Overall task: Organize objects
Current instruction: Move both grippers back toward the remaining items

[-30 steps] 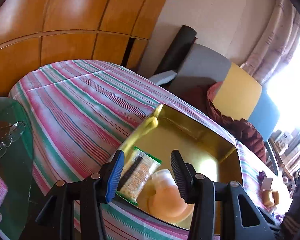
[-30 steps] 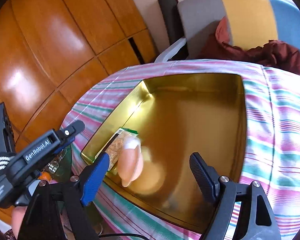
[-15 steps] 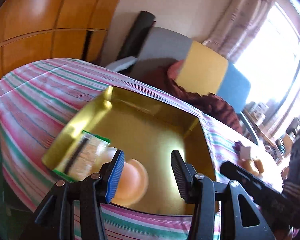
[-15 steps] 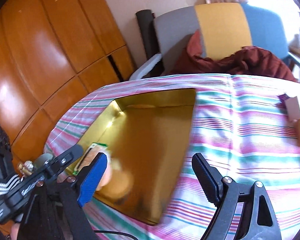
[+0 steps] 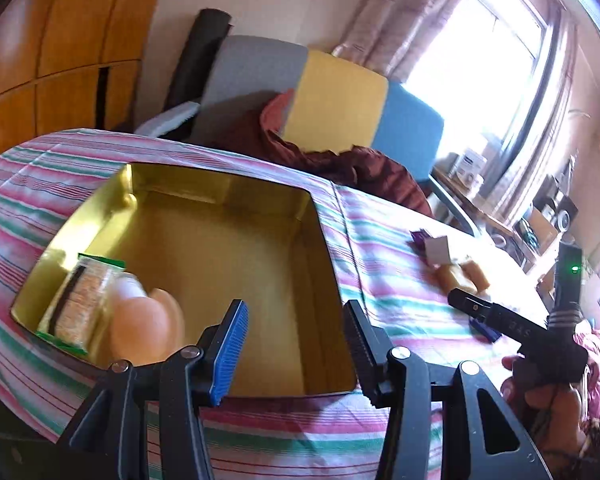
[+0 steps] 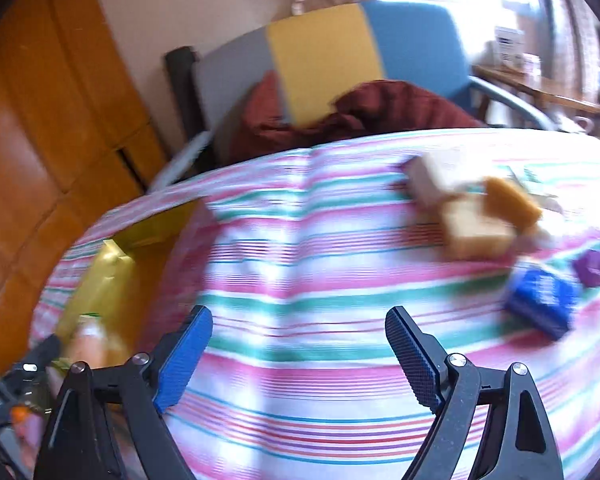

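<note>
A gold tin box (image 5: 204,196) sits on the striped tablecloth, with a green-edged snack packet (image 5: 80,300) and a peach round object (image 5: 144,328) in its near left corner. My left gripper (image 5: 296,340) is open and empty above the box's near edge. My right gripper (image 6: 300,352) is open and empty over bare cloth. To its right lie tan blocks (image 6: 476,228), an orange block (image 6: 512,200), a blue packet (image 6: 540,304) and a purple piece (image 6: 596,268). The box shows at the far left in the right wrist view (image 6: 100,280), blurred.
A grey, yellow and blue chair (image 5: 340,100) with a dark red cloth (image 5: 340,160) stands behind the table. Wooden cabinets (image 5: 60,60) are at the left. A bright window (image 5: 480,60) and cluttered shelves are at the right.
Both grippers have swung right. The right gripper left the box and now faces the loose objects on the cloth. The left gripper's view shifted to show the whole box.
</note>
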The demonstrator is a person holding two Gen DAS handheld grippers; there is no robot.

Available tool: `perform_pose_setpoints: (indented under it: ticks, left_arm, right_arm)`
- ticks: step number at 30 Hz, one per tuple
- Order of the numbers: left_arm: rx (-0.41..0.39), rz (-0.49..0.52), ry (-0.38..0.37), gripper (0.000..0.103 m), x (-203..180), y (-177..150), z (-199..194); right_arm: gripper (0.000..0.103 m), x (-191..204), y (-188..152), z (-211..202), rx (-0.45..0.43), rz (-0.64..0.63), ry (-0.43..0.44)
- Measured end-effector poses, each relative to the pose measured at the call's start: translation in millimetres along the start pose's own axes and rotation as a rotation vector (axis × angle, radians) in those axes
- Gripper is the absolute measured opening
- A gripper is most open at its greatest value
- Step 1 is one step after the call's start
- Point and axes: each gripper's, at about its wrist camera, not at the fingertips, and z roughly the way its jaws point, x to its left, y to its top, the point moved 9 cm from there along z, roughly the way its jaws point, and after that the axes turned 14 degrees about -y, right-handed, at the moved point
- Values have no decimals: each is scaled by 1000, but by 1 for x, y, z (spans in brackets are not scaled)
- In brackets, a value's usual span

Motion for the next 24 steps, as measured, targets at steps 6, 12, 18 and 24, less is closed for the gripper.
perform_pose_setpoints:
  ticks: [6, 12, 18, 24]
  left_arm:
    - [26, 21, -33, 50, -20, -5, 9]
    - [57, 51, -51, 50, -38, -12, 17]
    - [90, 82, -56, 50, -52, -18, 27]
    - [133, 104, -71, 50, -63, -22, 39]
  right_arm:
    - [91, -93, 19, 29, 23, 29, -157]
    - [92, -153, 34, 60, 93, 96, -198]
    - [94, -140, 18, 54, 129, 92, -108]
    - [92, -86, -4, 19, 118, -22, 37]
